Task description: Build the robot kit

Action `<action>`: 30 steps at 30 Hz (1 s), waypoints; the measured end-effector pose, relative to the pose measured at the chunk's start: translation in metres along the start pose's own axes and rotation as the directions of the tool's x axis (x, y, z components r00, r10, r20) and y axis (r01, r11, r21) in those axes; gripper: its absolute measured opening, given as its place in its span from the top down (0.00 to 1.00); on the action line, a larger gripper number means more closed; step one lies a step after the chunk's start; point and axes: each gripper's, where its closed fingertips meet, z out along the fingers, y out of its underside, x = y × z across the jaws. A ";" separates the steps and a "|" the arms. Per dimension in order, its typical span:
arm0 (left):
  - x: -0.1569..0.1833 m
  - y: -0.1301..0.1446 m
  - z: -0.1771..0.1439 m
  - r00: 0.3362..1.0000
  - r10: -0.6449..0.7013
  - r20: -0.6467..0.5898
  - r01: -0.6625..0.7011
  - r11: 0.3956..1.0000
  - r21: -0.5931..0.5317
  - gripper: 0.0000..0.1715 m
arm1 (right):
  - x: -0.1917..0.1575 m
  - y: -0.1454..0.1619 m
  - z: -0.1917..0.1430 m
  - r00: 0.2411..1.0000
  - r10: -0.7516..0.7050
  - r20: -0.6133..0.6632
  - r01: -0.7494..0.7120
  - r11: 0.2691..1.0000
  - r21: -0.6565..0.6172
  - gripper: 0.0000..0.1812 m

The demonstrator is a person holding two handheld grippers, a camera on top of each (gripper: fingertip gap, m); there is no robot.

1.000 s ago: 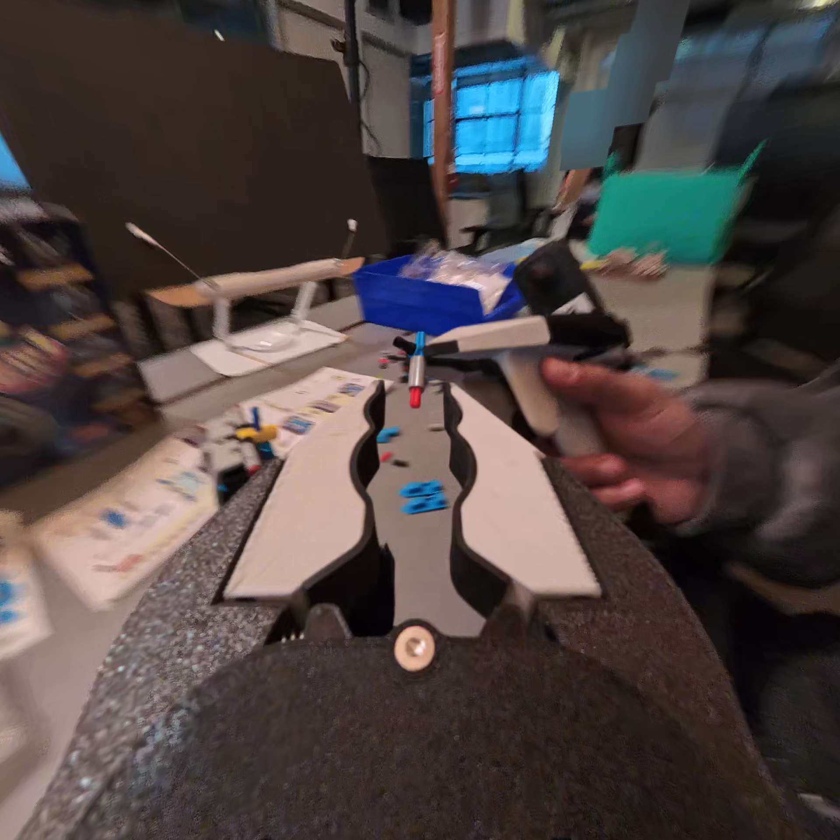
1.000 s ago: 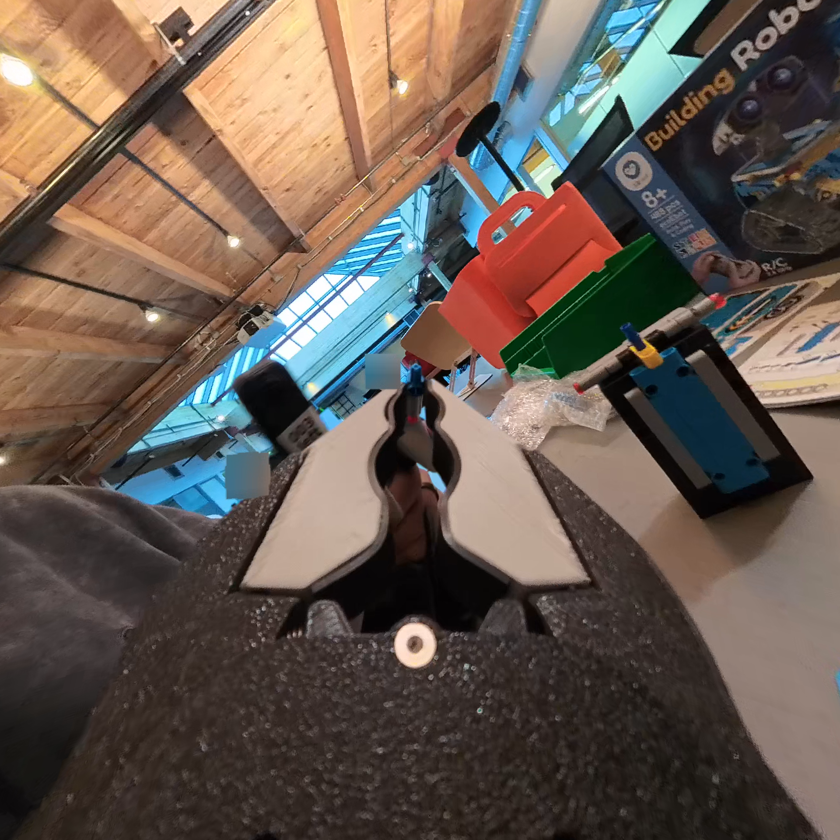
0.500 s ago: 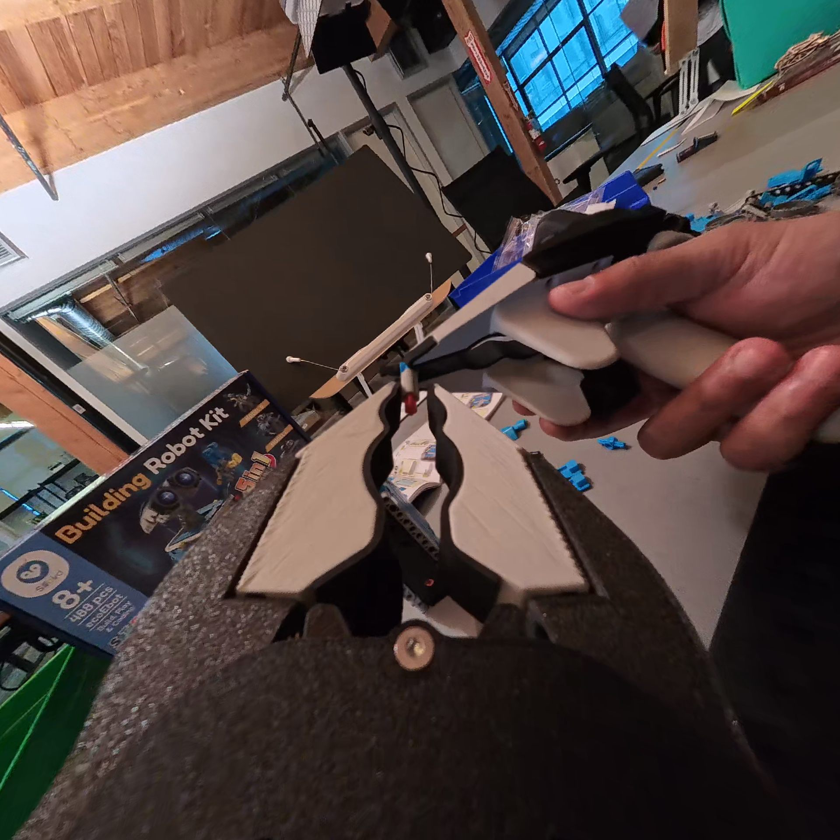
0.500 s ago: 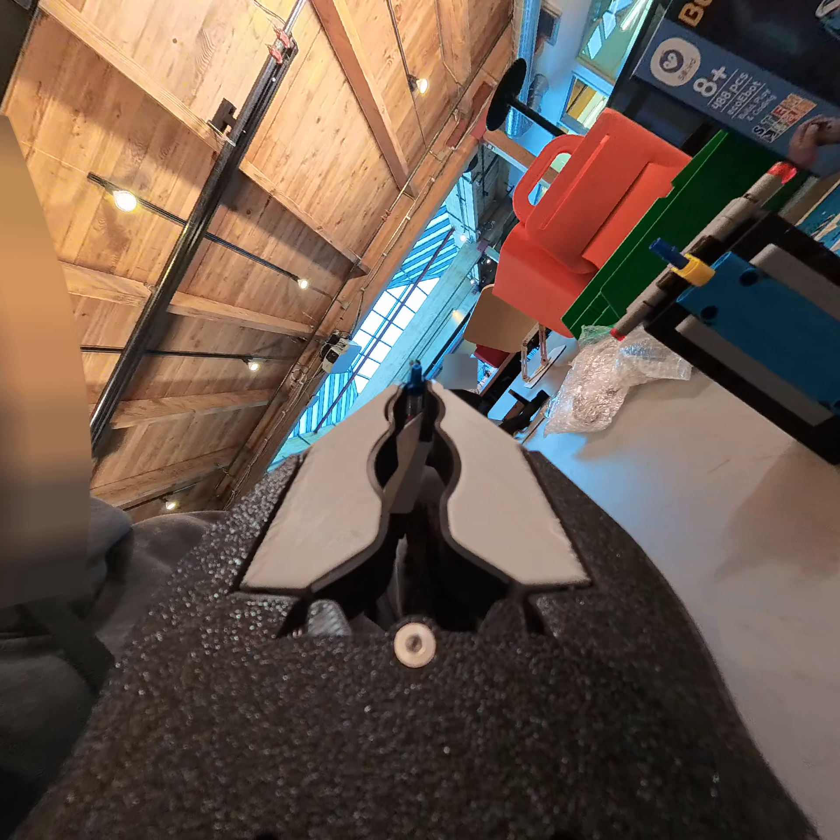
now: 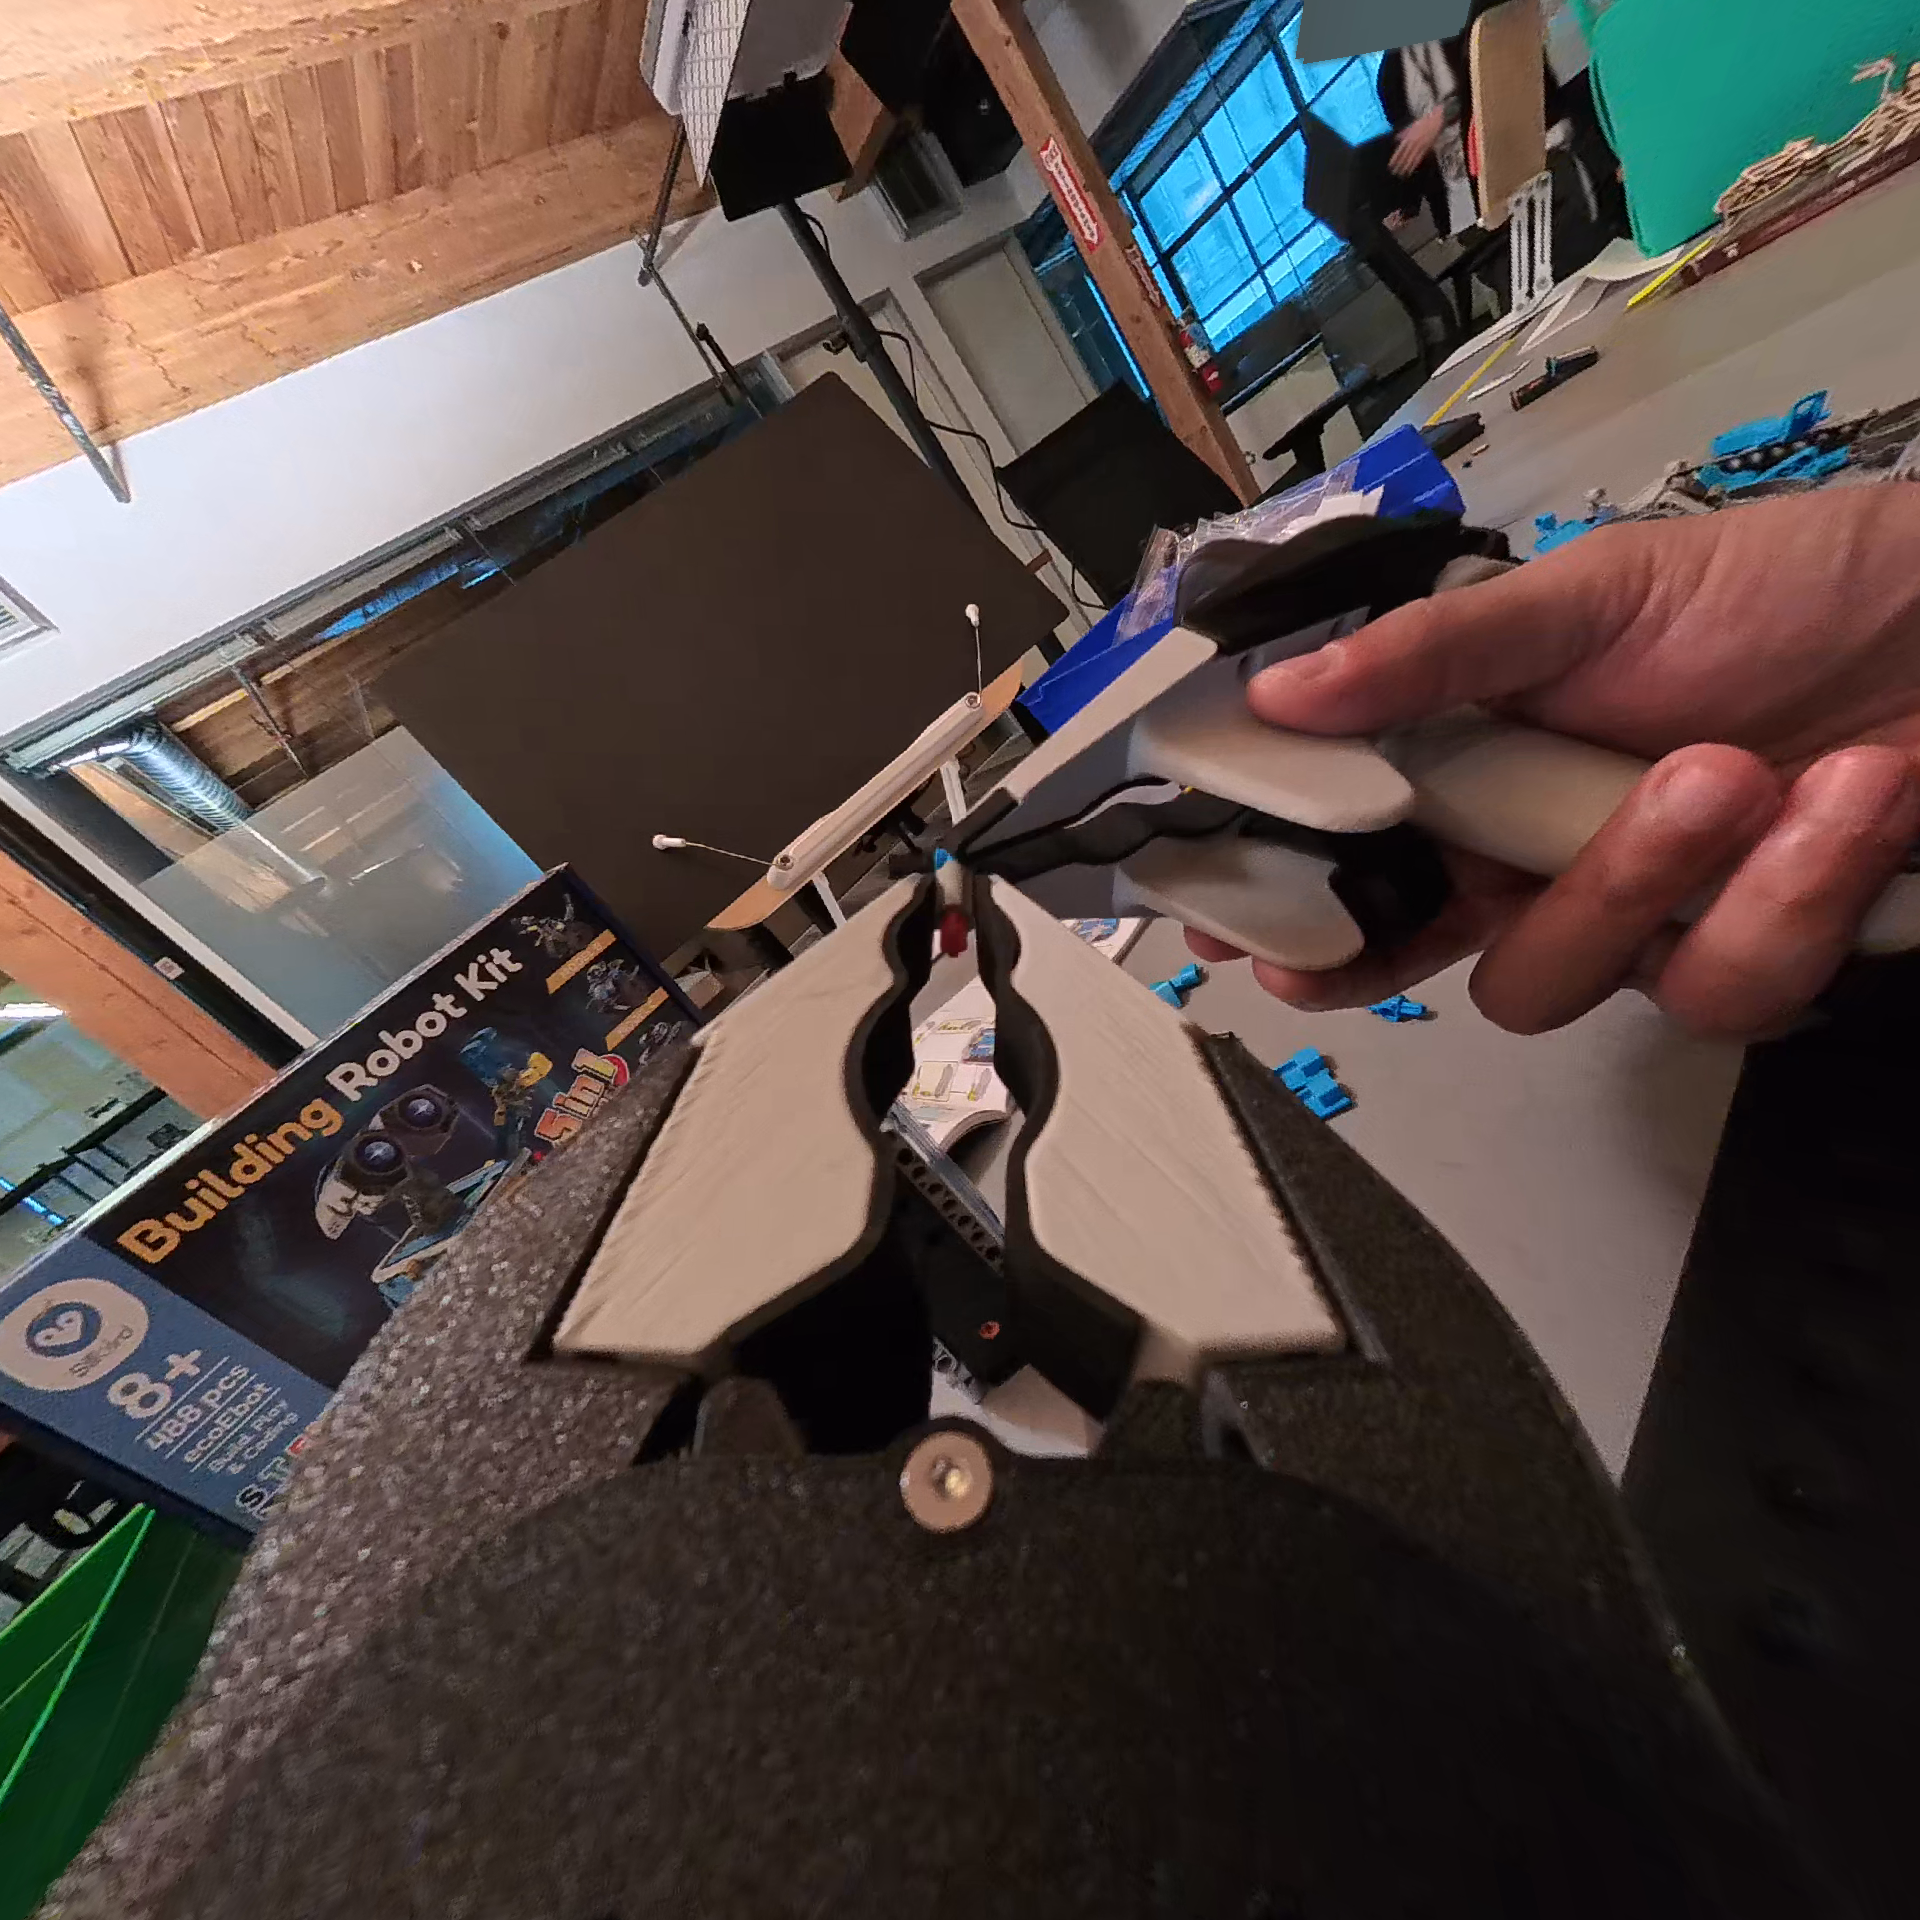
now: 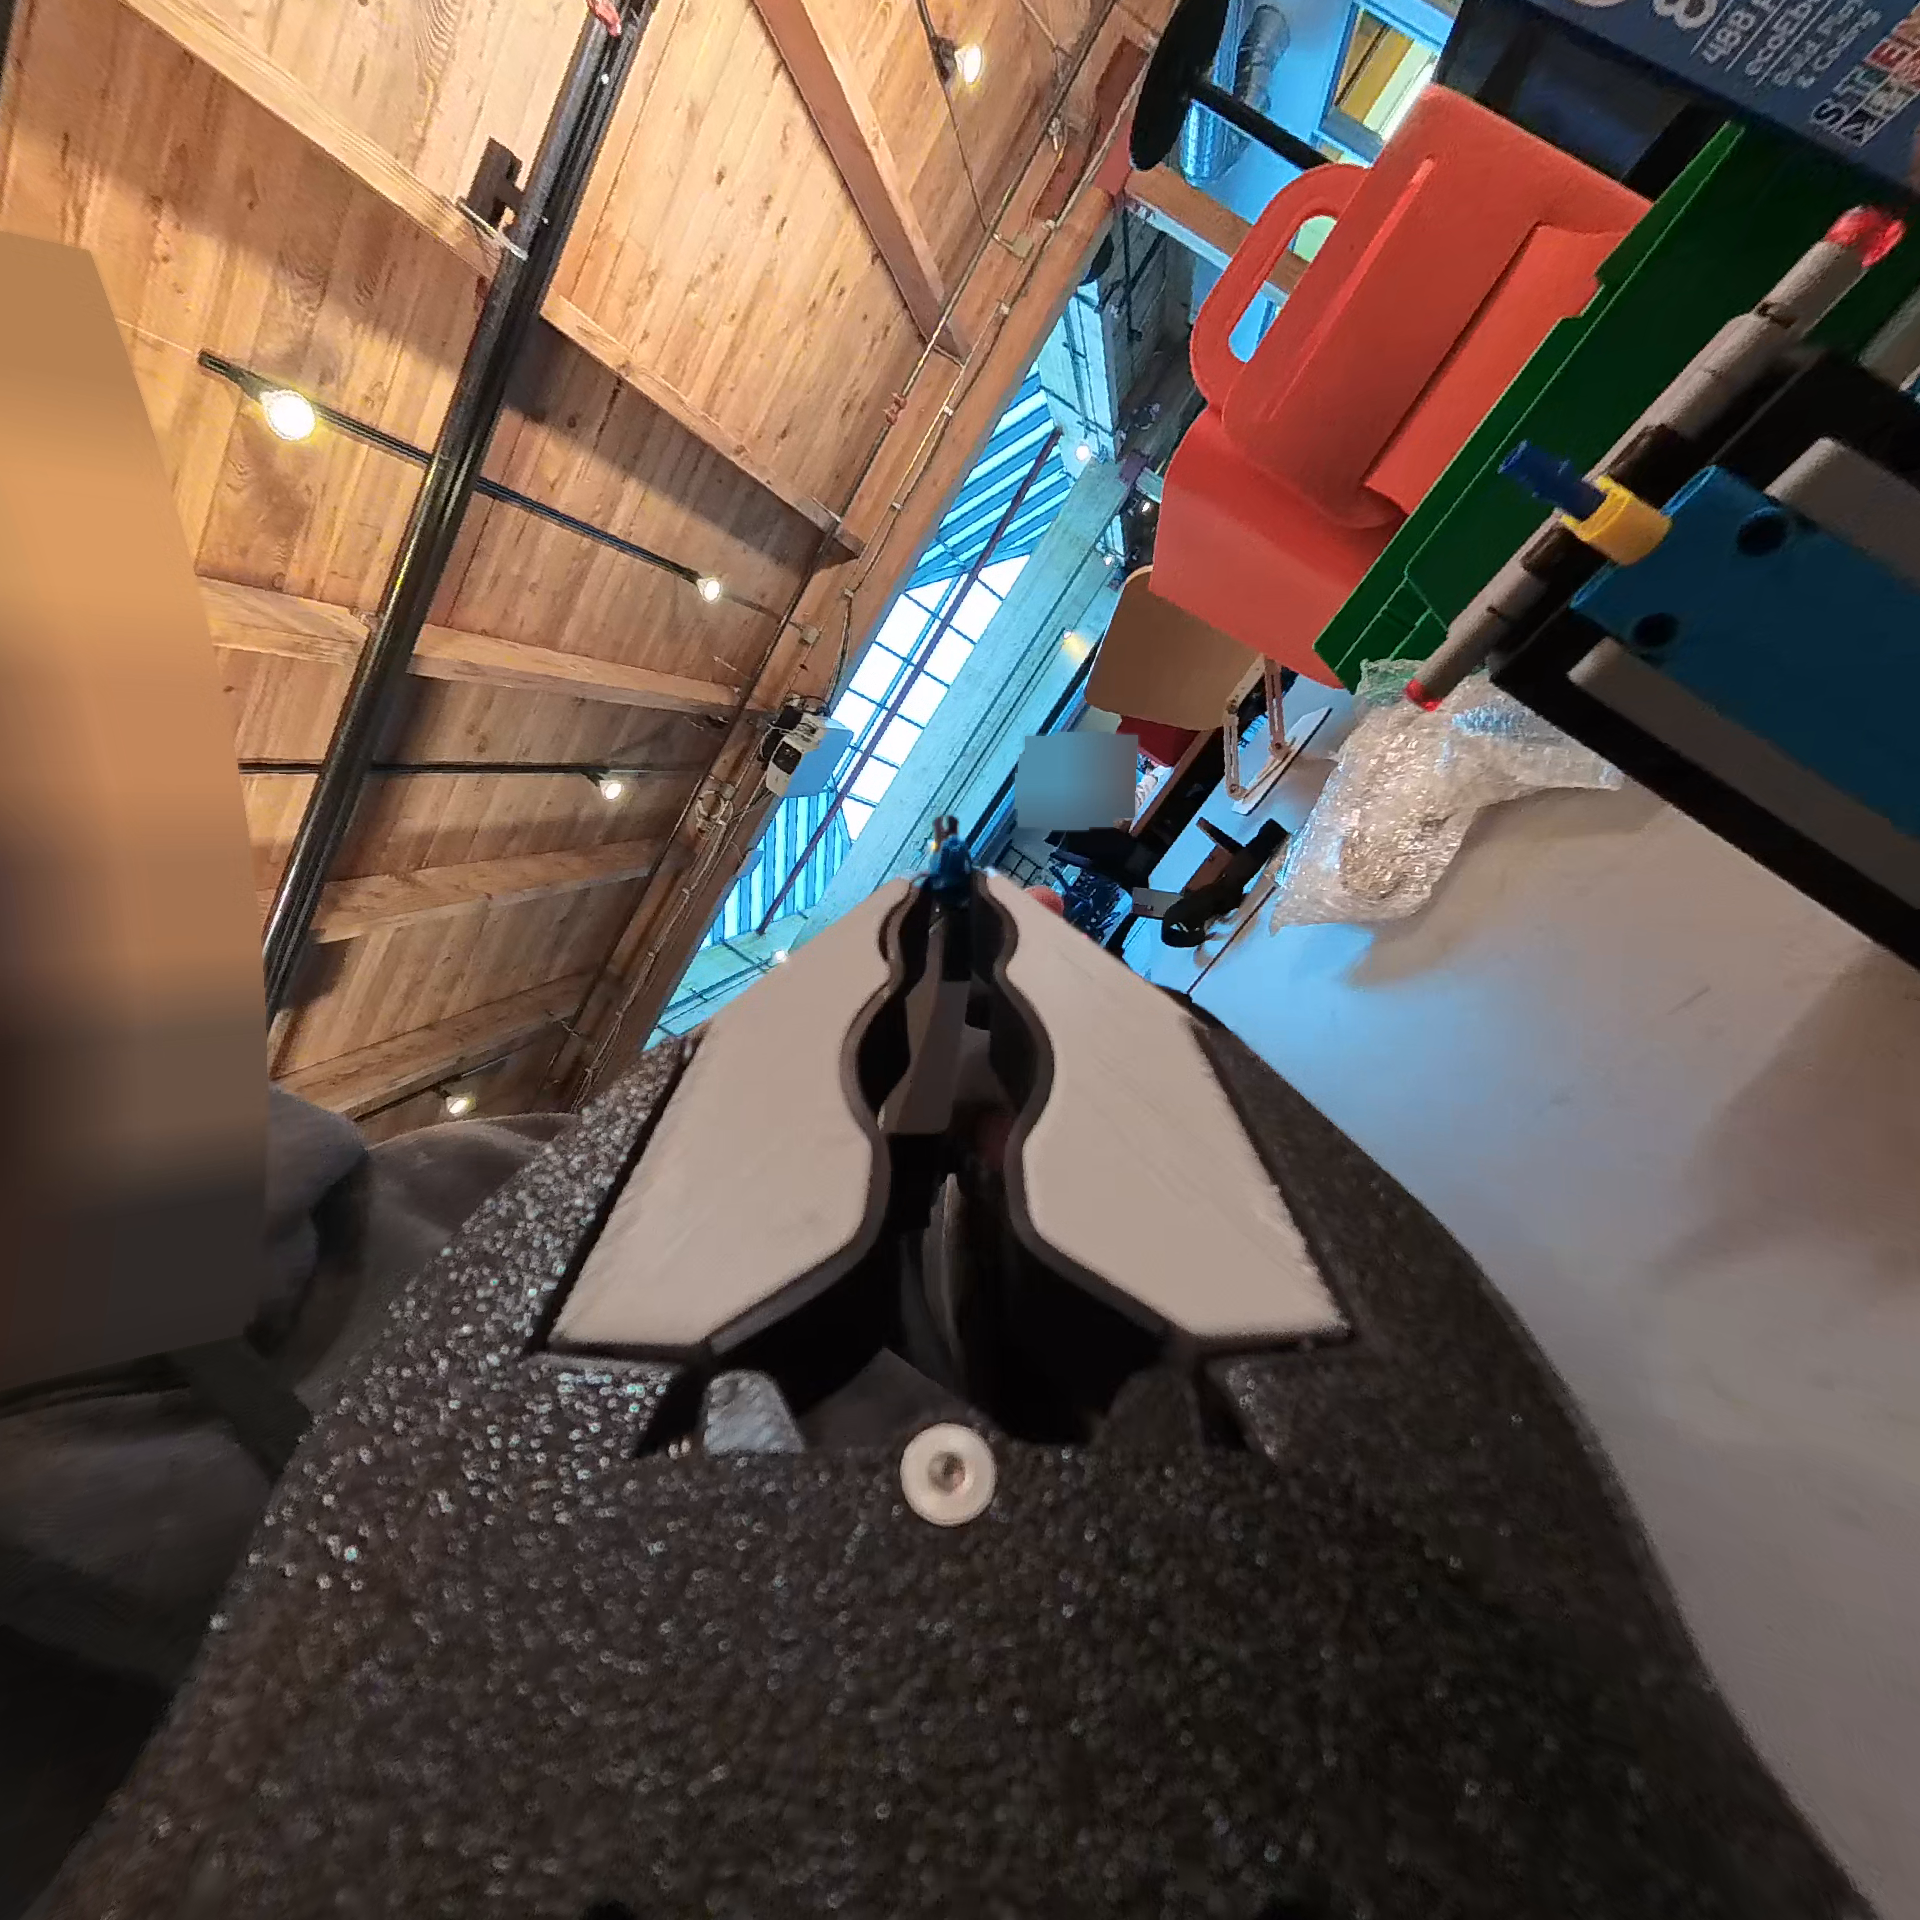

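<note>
A short grey rod with a red end [image 5: 950,928] and a blue end [image 6: 948,864] is held in the air between both grippers. My left gripper [image 5: 951,896] has its fingers closed in on the red end. My right gripper [image 6: 951,902] is shut on the rod, and the blue end sticks out past its tips. In the left wrist view the right gripper [image 5: 966,847] comes in from the right, held by a bare hand [image 5: 1621,748], and meets the left tips tip to tip. The rod's middle is hidden by the fingers.
A robot kit box [image 5: 312,1143] and a green bin [image 5: 62,1662] stand at the left. Loose blue pieces [image 5: 1314,1075] and printed sheets [image 5: 956,1060] lie on the grey table [image 5: 1507,1195]. A black and blue frame [image 6: 1766,603], an orange case [image 6: 1351,364] and a plastic bag [image 6: 1434,800] lie to the right. Both grippers' tips are close together, under 4 cm apart.
Both grippers have tilted up from the table. The left fingers, wide apart a second ago, have closed in on the rod's red end. The right gripper has stayed shut on the rod.
</note>
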 end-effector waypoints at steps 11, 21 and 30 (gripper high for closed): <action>-0.002 0.050 0.005 0.969 -0.211 -0.126 0.196 0.973 -0.121 0.96 | 0.071 -0.070 -0.102 0.570 -0.698 -0.434 0.437 0.704 -0.559 0.89; 0.018 0.083 0.014 0.919 -0.332 -0.213 0.268 0.922 -0.279 0.96 | 0.121 -0.013 -0.139 0.482 -0.819 -0.310 0.256 0.470 -0.844 0.89; 0.026 0.092 0.017 0.891 -0.384 -0.241 0.297 0.896 -0.330 0.96 | 0.131 -0.002 -0.144 0.513 -0.810 -0.285 0.222 0.446 -0.867 0.91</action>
